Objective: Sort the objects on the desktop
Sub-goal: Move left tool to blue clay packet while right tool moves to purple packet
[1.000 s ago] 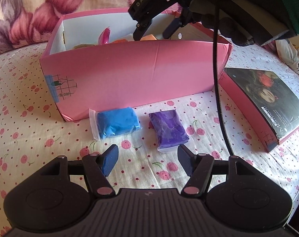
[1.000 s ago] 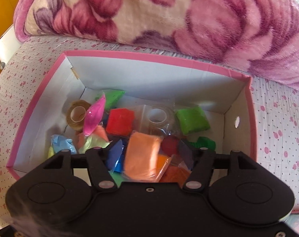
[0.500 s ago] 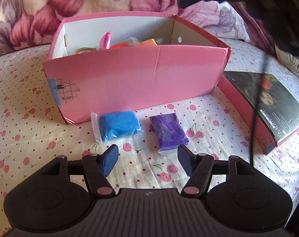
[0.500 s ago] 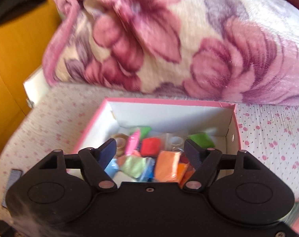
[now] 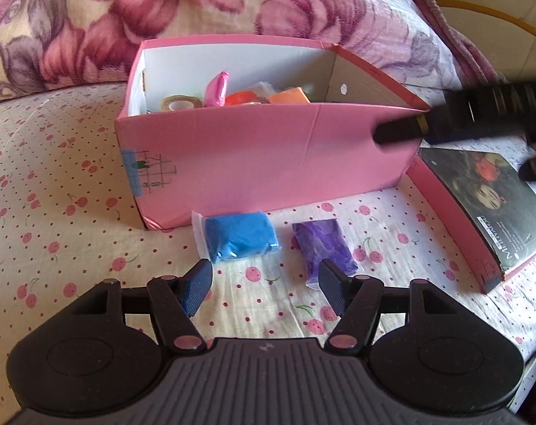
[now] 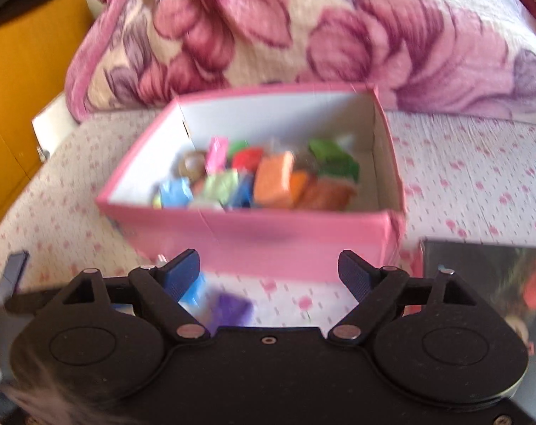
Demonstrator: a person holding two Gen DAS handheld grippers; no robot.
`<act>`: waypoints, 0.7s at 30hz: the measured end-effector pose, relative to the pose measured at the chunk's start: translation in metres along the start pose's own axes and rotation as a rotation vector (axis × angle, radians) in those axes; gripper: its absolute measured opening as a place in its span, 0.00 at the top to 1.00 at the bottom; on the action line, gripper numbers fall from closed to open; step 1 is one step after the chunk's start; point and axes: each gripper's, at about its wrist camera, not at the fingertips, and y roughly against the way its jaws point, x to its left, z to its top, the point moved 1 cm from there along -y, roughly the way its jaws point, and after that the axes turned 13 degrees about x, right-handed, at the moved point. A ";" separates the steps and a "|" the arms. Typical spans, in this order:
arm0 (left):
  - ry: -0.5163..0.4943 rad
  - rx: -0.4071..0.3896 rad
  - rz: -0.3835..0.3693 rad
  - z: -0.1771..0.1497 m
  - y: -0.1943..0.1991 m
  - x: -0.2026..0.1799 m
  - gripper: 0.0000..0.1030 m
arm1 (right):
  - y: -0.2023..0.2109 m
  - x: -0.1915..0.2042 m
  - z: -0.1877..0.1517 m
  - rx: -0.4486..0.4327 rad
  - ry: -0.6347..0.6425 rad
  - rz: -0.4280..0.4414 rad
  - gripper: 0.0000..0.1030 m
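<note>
A pink box (image 5: 254,163) stands on the cherry-print sheet, holding several coloured clay packets and a tape roll (image 5: 181,102). In front of it lie a blue clay packet (image 5: 238,241) and a purple clay packet (image 5: 323,246). My left gripper (image 5: 264,283) is open just short of them, with nothing between its fingers. In the right wrist view my right gripper (image 6: 269,272) is open and empty, held back from the pink box (image 6: 261,237), with the purple packet (image 6: 231,306) and blue packet (image 6: 193,292) blurred below. The right gripper's dark body (image 5: 480,117) shows at the box's right end.
A book with a dark cover (image 5: 494,191) rests in a pink lid right of the box. A flowered blanket (image 5: 232,3) is piled behind. An orange wooden panel (image 6: 16,81) stands at the far left in the right wrist view.
My right gripper let go of an orange packet into the box, then rose and pulled back to the box's right front. The left gripper edged closer to the two packets.
</note>
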 end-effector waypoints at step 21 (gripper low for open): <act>0.091 -0.099 0.020 -0.002 0.010 0.016 0.37 | -0.022 0.008 -0.059 -0.014 0.128 -0.055 0.18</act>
